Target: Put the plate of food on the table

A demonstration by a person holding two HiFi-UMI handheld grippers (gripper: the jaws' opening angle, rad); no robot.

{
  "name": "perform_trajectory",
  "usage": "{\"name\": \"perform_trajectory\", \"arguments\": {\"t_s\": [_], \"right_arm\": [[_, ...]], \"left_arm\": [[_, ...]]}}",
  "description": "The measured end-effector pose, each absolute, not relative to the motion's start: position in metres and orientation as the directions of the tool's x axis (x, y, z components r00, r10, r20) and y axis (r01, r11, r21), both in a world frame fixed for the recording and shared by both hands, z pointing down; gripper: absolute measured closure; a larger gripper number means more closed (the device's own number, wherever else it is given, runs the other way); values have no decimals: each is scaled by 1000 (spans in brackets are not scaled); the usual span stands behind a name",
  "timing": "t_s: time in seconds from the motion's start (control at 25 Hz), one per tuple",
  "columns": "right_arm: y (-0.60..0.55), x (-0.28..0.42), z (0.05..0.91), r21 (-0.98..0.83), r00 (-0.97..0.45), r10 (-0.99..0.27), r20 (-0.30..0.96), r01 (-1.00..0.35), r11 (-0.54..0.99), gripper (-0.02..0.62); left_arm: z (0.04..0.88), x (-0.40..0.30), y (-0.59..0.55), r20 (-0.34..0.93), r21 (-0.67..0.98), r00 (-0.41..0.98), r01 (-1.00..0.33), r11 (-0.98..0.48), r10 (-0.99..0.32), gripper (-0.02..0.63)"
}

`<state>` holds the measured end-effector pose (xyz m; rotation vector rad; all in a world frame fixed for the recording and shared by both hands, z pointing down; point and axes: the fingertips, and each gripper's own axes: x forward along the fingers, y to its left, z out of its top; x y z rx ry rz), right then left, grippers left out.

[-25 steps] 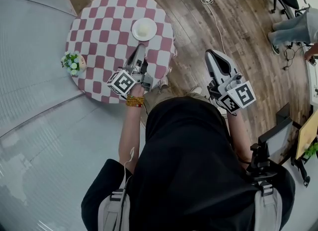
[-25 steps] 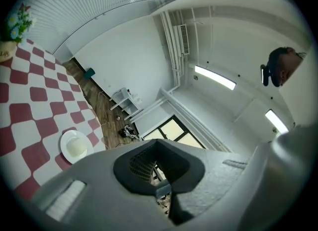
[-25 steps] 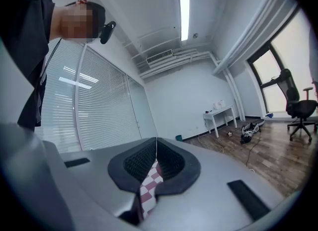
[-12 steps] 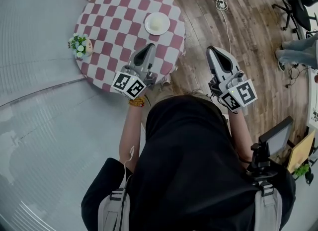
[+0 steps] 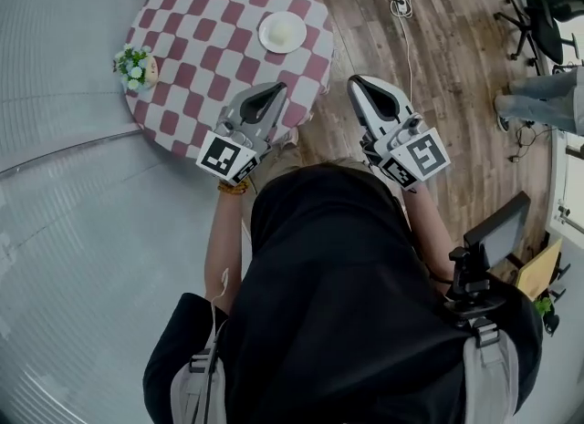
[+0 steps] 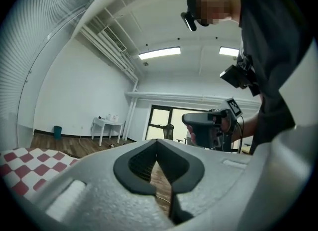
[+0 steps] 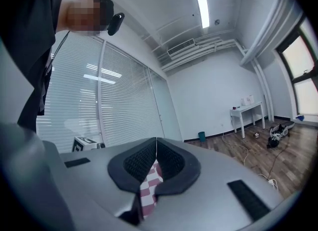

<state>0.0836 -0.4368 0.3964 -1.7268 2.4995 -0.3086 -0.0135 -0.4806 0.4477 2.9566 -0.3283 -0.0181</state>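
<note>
Nearest, from the head view: a black top (image 5: pixel 338 304) and grey shoulder straps (image 5: pixel 486 377), filling the lower frame. Just beyond, a beaded bracelet (image 5: pixel 233 188) on the left wrist.

Next out, the left hand-held gripper (image 5: pixel 273 93), held over the near edge of the surface (image 5: pixel 196 44), marker cube toward the body. Closed tight and empty in the left gripper view. Nothing between the pads, only a sliver of wood grain through the notch below them.

Beside it and apart from it, the right hand-held gripper (image 5: pixel 361 86). Out over the wooden floor (image 5: pixel 438 85), just right of the surface rather than above it. Likewise closed and gripping nothing in the right gripper view. Pads together along a thin line, with a strip of red-and-white check visible through the gap beneath.

Farther on, the round surface under its red-and-white checked cloth. On its far right part, the plate of food (image 5: pixel 282 31), lying flat on the cloth with a pale mound in the middle. Well apart from both tools, touched by neither. At the left rim of the surface, a small pot of flowers (image 5: pixel 135 67).

Farthest, a white power strip (image 5: pixel 399 0) with its cable on the floor, then an office chair (image 5: pixel 547 12) and the legs of another person (image 5: pixel 547 94) at the right edge.
</note>
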Motion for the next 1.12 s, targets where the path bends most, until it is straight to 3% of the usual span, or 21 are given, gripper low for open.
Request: {"name": "perform_trajectory", "arguments": {"t_s": [0.28,0.52,1.12], "right_arm": [[-438,50,437,-151,-464,-880,102,-882,447,584],[-445,35,451,-172,-509,-852,120,-856,487,584],[-469,7,524,-176,-481,-845,233,-876,449,586]], "left_arm": [[459,-25,-474,0,153,980,-199,-968,-201,603],[476,-29,-473,90,111,979,-195,-974,-186,603],[557,-58,-478,222,174,962,-201,-964,-160,603]]}}
